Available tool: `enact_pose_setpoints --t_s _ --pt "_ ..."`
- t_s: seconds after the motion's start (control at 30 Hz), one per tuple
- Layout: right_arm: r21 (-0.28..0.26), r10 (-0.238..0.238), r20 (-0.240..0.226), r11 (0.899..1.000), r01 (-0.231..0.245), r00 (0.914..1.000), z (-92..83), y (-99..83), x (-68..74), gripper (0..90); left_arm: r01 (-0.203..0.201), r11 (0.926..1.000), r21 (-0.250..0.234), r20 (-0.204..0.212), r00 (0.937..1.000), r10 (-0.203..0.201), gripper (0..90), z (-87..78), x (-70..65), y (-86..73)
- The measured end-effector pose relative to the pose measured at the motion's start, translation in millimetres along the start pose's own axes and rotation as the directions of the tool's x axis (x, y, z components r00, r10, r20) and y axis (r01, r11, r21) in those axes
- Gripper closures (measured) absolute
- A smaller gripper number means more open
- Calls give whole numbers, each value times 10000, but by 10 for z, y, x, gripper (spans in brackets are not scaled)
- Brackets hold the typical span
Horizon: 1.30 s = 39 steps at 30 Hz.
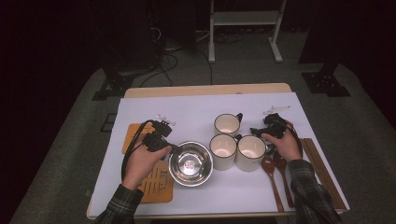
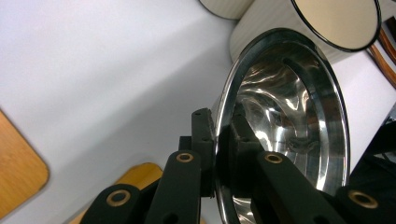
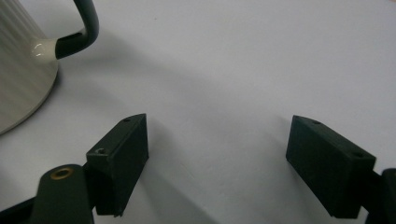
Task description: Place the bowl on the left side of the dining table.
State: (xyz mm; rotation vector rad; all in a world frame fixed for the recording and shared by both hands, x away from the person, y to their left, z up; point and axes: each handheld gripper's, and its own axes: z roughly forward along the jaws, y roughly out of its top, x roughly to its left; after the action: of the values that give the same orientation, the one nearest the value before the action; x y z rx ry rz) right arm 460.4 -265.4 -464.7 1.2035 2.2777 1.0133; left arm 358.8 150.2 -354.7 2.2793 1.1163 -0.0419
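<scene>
A shiny steel bowl (image 1: 190, 163) sits at the front middle of the white-covered table (image 1: 196, 105). My left gripper (image 1: 173, 148) is shut on the bowl's left rim; in the left gripper view the bowl (image 2: 289, 107) has one jaw inside and one outside its wall, at the left gripper (image 2: 218, 128). Three cream mugs with dark rims stand right of the bowl: one behind (image 1: 227, 124) and two in front (image 1: 223, 150) (image 1: 251, 152). My right gripper (image 1: 260, 132) stands open just behind the right-hand mug. In the right gripper view the right gripper (image 3: 217, 140) has only cloth between its jaws, with a mug (image 3: 18, 70) at left.
Two orange wooden mats (image 1: 132, 135) (image 1: 158, 184) lie under and beside my left hand. Two wooden spoons (image 1: 271, 170) (image 1: 282, 163) and a set of chopsticks (image 1: 320, 163) lie at the right. The table's back half is bare cloth.
</scene>
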Motion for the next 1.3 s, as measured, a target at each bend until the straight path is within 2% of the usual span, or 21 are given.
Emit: enact_pose_setpoints --t_s 0.83,1.3 --pt "-2 -3 2 10000 3 10000 0 0 0 194 338 9994 -5 -105 9994 -338 836 -2 251 144" --pt "-2 -5 0 10000 5 10000 0 0 0 193 615 9979 -186 -238 9978 -619 836 -20 377 229"
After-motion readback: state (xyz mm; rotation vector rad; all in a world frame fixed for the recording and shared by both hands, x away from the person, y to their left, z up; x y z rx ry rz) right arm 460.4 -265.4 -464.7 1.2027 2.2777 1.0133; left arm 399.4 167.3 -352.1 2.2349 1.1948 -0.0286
